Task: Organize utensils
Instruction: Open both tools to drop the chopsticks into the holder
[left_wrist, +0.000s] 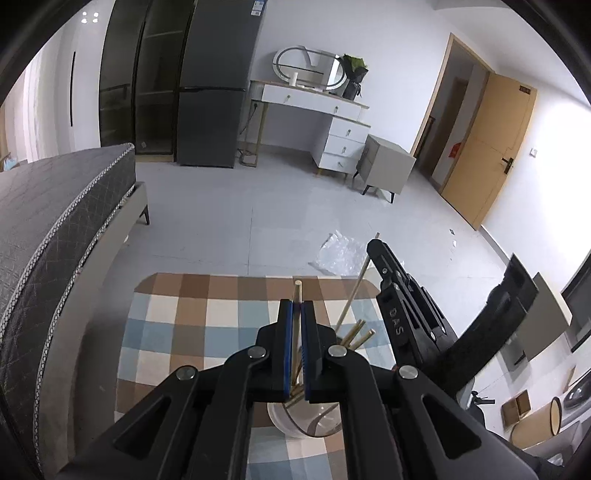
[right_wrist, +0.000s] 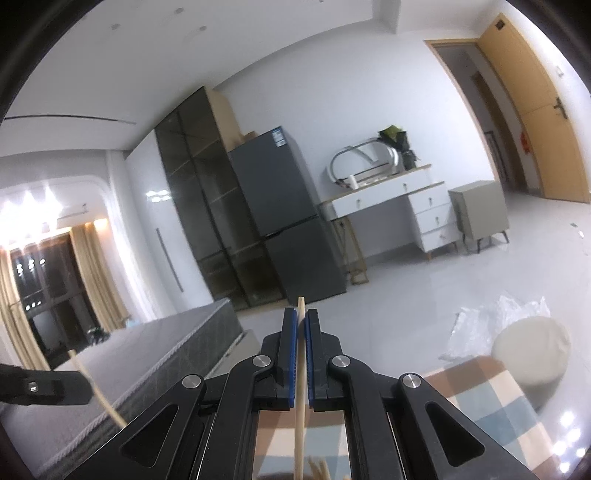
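- On your far left lies the grey quilted mattress (left_wrist: 55, 229), its edge running alongside the checked tablecloth (left_wrist: 177, 332).
- Your left gripper (left_wrist: 297, 314) has its blue pads pressed onto a wooden chopstick (left_wrist: 297, 291), whose tip sticks up past the fingertips and whose lower end drops into the clear glass cup (left_wrist: 295, 421) on the cloth.
- Several more chopsticks (left_wrist: 360, 334) stand bundled in that cup, leaning to the right.
- Just right of them, your right gripper (right_wrist: 301, 319) is likewise clamped on a single chopstick (right_wrist: 300, 387), held upright between its pads, the lower end going down out of view near the bundle.
- On the floor beyond sit a crumpled plastic bag (left_wrist: 340, 253) and a round cream stool (right_wrist: 532, 350).
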